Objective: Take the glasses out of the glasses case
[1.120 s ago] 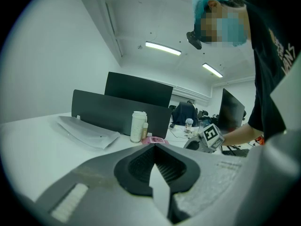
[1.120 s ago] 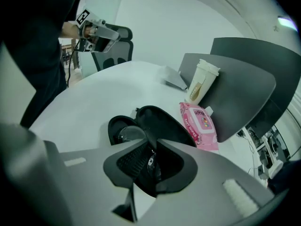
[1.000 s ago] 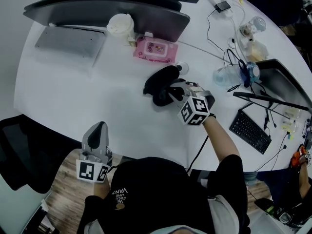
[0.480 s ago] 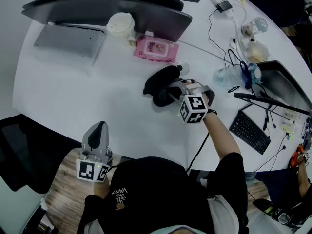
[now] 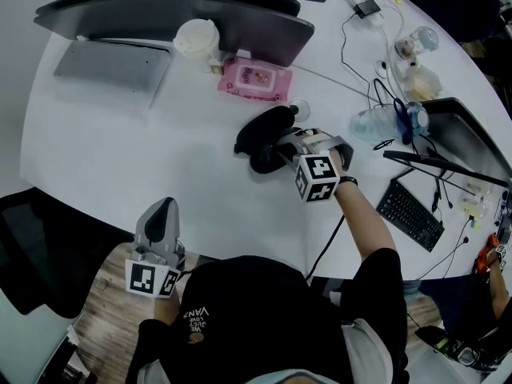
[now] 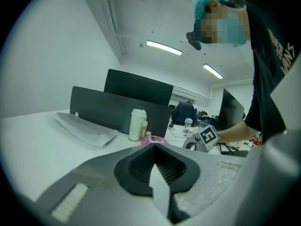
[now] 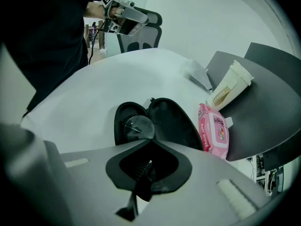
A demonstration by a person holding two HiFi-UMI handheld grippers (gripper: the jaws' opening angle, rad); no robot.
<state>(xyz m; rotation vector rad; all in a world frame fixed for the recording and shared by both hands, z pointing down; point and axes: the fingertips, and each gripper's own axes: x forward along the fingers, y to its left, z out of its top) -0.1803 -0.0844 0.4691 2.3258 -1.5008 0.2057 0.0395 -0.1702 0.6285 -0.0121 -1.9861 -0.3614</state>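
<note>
A black glasses case (image 5: 260,133) lies open on the white table (image 5: 120,150). In the right gripper view the open case (image 7: 176,119) shows both halves, with a clear lens of the glasses (image 7: 138,127) over the left half. My right gripper (image 5: 285,152) is at the case's right side. Its jaws (image 7: 143,173) are shut on a thin dark part of the glasses. My left gripper (image 5: 162,213) hangs off the table's near edge, far from the case. It (image 6: 157,175) is shut with nothing in it.
A pink wipes pack (image 5: 256,81) and a paper cup (image 5: 197,40) stand behind the case, in front of dark screens (image 5: 184,18). A grey laptop (image 5: 116,66) lies at the far left. A water bottle (image 5: 384,122), cables and a keyboard (image 5: 410,214) crowd the right.
The right gripper's marker cube has turned and shifted slightly at the case. The left gripper has stayed where it was.
</note>
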